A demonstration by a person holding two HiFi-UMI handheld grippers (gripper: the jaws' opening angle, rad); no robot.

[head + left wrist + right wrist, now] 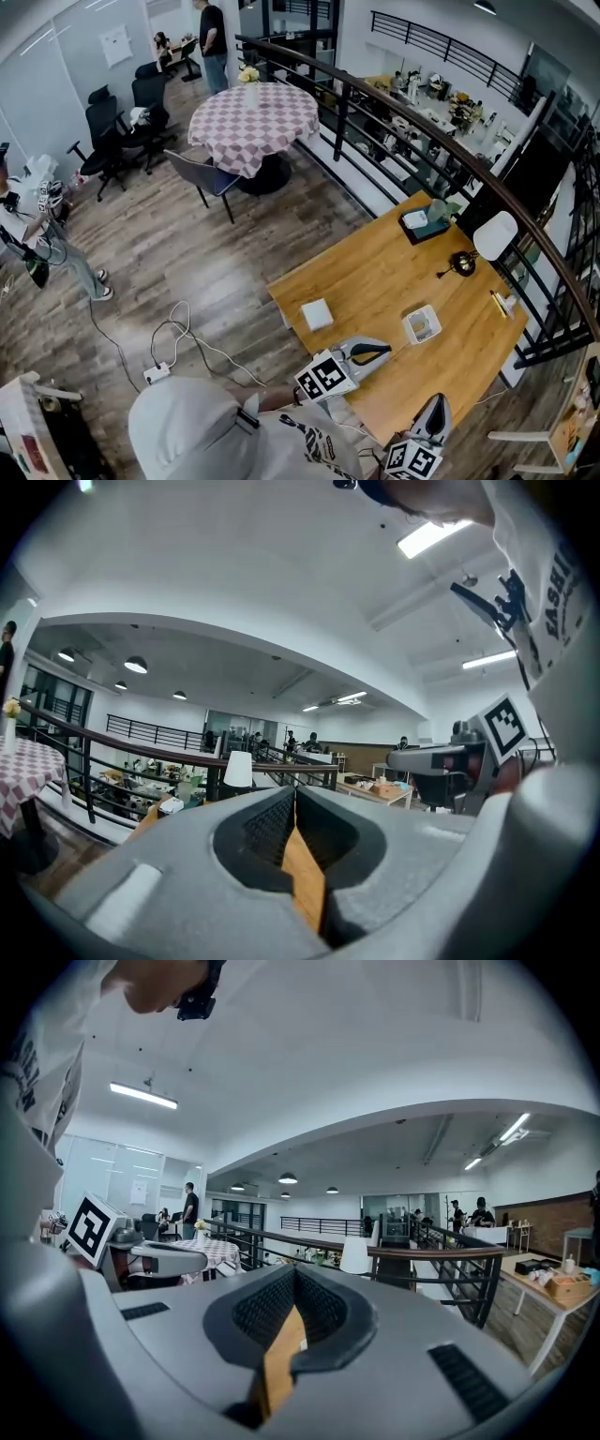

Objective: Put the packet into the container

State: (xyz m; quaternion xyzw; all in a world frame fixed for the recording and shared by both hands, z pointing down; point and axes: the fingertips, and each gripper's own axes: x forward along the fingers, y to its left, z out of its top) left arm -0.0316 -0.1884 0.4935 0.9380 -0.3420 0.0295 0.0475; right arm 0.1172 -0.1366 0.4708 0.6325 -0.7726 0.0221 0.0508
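The packet (317,314) lies flat on the bench (375,272), left of the container (422,324) and well apart from it. The left tool (380,352) is just on the person's side of the container, pointing toward it, its jaws pressed together with nothing between them. The right tool (436,411) is farther back from the container, at the bench's near edge, its jaws also pressed together and empty.
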